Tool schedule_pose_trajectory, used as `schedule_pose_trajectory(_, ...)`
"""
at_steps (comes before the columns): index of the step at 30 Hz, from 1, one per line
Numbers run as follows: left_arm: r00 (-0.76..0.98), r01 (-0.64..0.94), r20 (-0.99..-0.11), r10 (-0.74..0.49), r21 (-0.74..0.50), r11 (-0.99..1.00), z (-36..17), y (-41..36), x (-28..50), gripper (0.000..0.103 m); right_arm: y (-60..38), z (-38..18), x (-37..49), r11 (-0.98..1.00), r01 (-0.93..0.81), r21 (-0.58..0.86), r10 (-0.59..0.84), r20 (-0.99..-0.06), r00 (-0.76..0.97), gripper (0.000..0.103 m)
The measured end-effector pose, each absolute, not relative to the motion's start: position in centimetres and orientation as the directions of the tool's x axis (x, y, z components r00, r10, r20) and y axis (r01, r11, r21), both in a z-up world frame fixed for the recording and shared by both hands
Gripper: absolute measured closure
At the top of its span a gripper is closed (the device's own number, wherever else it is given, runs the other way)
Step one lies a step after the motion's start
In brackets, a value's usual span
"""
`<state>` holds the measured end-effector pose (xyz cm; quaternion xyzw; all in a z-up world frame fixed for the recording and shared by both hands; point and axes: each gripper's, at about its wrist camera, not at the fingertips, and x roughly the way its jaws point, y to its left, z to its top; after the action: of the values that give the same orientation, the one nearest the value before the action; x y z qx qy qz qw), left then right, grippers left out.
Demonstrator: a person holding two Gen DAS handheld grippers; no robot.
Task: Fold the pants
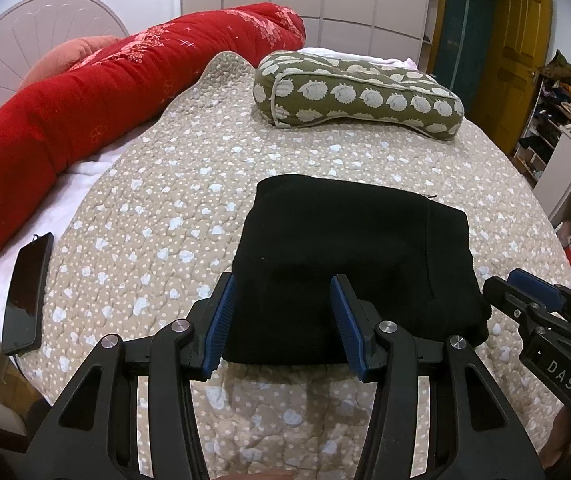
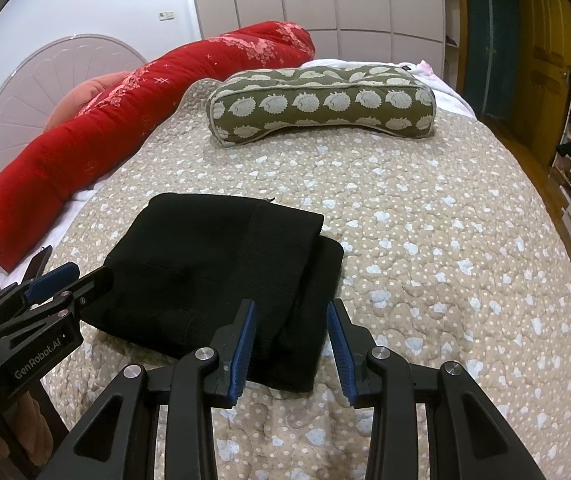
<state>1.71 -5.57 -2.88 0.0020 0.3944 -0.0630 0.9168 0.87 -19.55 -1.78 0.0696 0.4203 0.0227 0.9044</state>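
Observation:
The black pants (image 1: 349, 256) lie folded into a compact rectangle on the quilted bed; they also show in the right wrist view (image 2: 213, 276). My left gripper (image 1: 283, 322) is open and empty, hovering just short of the pants' near left edge. My right gripper (image 2: 291, 344) is open and empty, at the pants' near right corner. Each gripper shows in the other's view: the right one (image 1: 525, 292) beside the pants' right edge, the left one (image 2: 69, 284) by their left edge.
The beige quilt (image 2: 445, 240) covers the bed. An olive patterned pillow (image 1: 357, 92) lies beyond the pants. A long red bolster (image 1: 85, 116) lies along the left. A black phone (image 1: 27, 292) lies near the left edge. Shelves (image 1: 565, 152) stand on the right.

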Motion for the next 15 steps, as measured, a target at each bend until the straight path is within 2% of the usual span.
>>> schedule_pose_trajectory(15, 0.679, 0.114, -0.726, -0.107, -0.04, 0.993, -3.17, -5.43, 1.97, 0.055, -19.15, -1.74, 1.44, 0.989, 0.012, 0.146, 0.103, -0.757, 0.645, 0.067)
